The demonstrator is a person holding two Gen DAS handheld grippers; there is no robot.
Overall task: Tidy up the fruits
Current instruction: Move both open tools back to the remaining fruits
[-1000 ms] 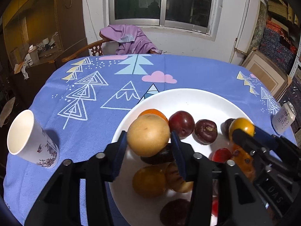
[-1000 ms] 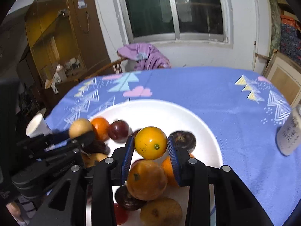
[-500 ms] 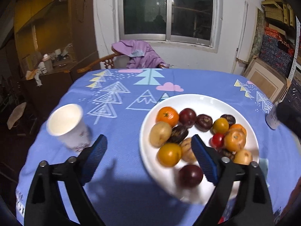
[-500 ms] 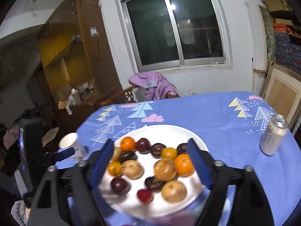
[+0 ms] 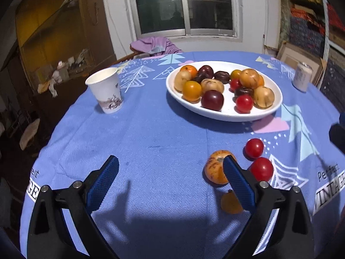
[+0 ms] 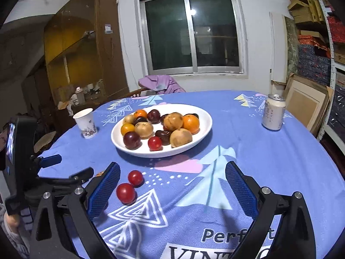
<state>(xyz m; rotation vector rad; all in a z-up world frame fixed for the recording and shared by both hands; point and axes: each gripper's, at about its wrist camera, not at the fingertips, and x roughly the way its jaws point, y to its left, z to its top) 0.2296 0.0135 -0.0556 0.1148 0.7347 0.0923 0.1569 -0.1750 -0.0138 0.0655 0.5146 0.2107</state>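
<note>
Both grippers hover above the near edge of the desk [image 6: 269, 155] with nothing between their fingers. The left gripper [image 5: 170, 183] has its blue-padded fingers spread wide, and the right gripper [image 6: 172, 190] is spread just as wide.

Nearest, beside the left gripper's right finger, a small orange fruit [image 5: 230, 202] lies on the blue cloth, partly hidden by the pad. Just beyond it sits a speckled orange fruit [image 5: 215, 168], also partly behind that finger. Just right of it are two red tomatoes [image 5: 261, 168], one close behind the other; from the right wrist they lie near the left finger of the right gripper.

Toward the middle of the desk stands the white plate [image 6: 202, 129], piled with orange, tan, dark purple and red fruit. A paper cup [image 5: 105, 90] stands upright toward the left edge, well apart from the plate. A drink can [image 6: 273, 114] stands upright near the right edge. Past the far edge, a purple cloth [image 6: 161, 83] drapes over a chair.
</note>
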